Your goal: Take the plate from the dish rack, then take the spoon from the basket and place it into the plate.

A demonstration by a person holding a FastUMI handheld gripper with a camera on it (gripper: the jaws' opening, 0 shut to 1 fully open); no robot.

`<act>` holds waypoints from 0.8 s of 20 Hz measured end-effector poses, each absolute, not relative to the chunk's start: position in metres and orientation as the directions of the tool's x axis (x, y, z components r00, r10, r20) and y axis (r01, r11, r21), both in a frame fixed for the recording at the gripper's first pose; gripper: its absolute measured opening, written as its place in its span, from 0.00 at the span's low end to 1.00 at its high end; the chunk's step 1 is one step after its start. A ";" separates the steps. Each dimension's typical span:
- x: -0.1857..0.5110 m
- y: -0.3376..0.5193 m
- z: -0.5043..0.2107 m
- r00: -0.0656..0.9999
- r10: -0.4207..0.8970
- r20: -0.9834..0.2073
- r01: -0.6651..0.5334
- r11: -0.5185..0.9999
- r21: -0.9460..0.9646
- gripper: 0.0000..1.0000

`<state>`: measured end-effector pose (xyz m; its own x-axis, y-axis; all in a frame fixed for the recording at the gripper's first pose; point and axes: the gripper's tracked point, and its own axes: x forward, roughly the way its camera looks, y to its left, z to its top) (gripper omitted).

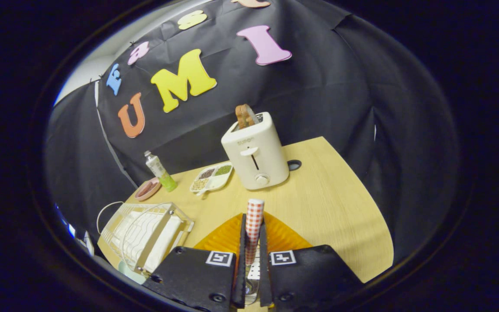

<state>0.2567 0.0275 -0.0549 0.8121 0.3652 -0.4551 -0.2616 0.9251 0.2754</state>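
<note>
Currently the tool (253, 242) is pinching the spoon (254, 225), both fingers pressing on its checkered handle, which is sticking up past the fingertips while the clear bowl end is hanging low between the fingers. Orange plate (228, 238) is lying flat on the surface (336, 208) right under and just ahead of the fingers, so the carry is looking nearly done and the release is what's left. Dish rack (145, 234) is sitting just beside the plate, with the toaster (256, 154) beyond it and a divided snack tray (212, 177), a bottle (159, 170) and a small pink dish (147, 189) further back. Risks, as I'm judging them: the spoon is being held close to upright, so opening now is likely sending it tipping and sliding off the ribbed rim onto the surface or against the rack; the grip on a thin handle could also be letting it pivot. Lowering and laying it flatter first should be helping. I can't tell how high the bowl is hanging above the plate.
</note>
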 end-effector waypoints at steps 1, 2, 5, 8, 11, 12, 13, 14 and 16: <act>0.255 0.029 -0.048 0.821 0.365 -0.440 -0.268 0.925 0.268 0.16; 0.251 0.033 -0.040 0.827 0.373 -0.421 -0.282 0.922 0.264 0.15; 0.242 0.037 -0.023 0.853 0.363 -0.376 -0.297 0.929 0.223 0.12; 0.230 0.034 -0.008 0.884 0.321 -0.339 -0.278 0.945 0.171 0.10; 0.220 0.027 0.017 0.920 0.276 -0.277 -0.251 0.960 0.123 0.09; 0.216 0.026 0.024 0.930 0.264 -0.258 -0.245 0.964 0.104 0.08; 0.213 0.026 0.032 0.938 0.250 -0.239 -0.236 0.968 0.083 0.08; 0.209 0.027 0.040 0.945 0.241 -0.221 -0.232 0.971 0.066 0.08; 0.202 0.030 0.055 0.956 0.225 -0.186 -0.223 0.974 0.037 0.08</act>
<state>0.2019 0.0305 0.0547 0.9563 0.2255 -0.1862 -0.2226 0.9742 0.0366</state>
